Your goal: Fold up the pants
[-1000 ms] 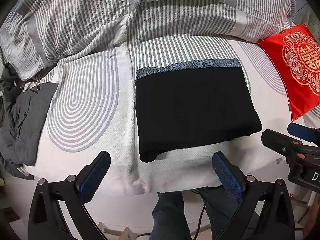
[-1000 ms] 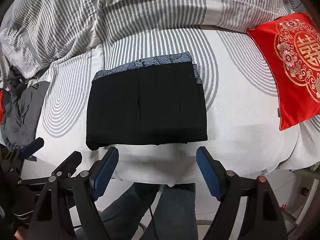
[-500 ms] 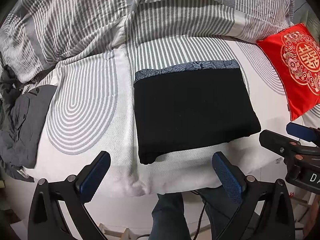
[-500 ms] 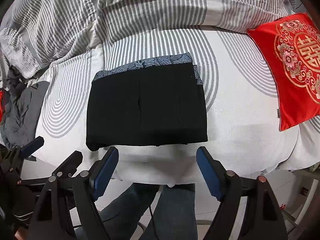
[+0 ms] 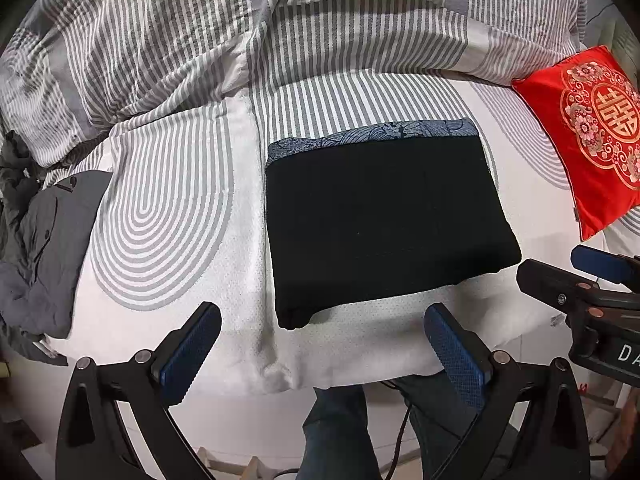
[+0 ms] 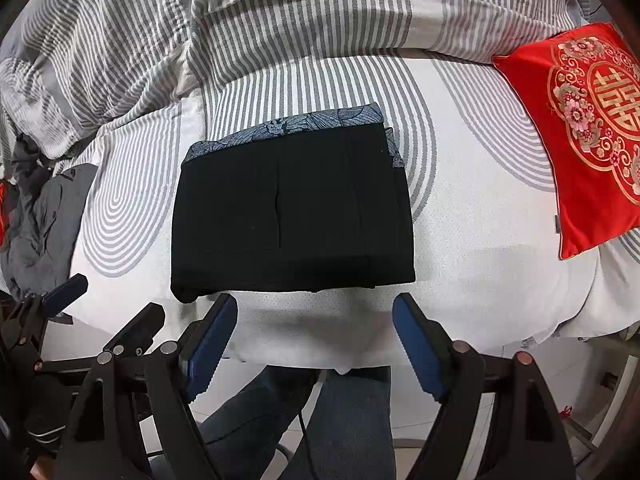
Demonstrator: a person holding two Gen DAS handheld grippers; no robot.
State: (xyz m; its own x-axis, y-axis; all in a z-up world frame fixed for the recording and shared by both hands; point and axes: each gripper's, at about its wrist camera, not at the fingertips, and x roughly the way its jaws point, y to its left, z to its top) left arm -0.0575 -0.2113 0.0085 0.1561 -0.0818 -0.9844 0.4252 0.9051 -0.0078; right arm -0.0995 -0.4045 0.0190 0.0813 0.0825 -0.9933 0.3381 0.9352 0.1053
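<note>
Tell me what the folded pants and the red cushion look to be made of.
Folded pants: matte black woven cloth, probably cotton or a blend; it shows no sheen and soft creases. Red cushion: seemingly satin or brocade, with slight sheen and gold embroidered-looking pattern.

Below me: flat folded black fabric pants (image 5: 384, 224) with a blue leaf-patterned band (far edge only). The white bed cover (image 5: 168, 216) carries grey concentric stripes. A square red cushion (image 6: 588, 132) bears gold ornament with pink flowers. My finger pads (image 5: 192, 350) are textured blue.

grey garment (image 5: 44, 248) cut off, cushion (image 5: 592, 132) clipped
</note>
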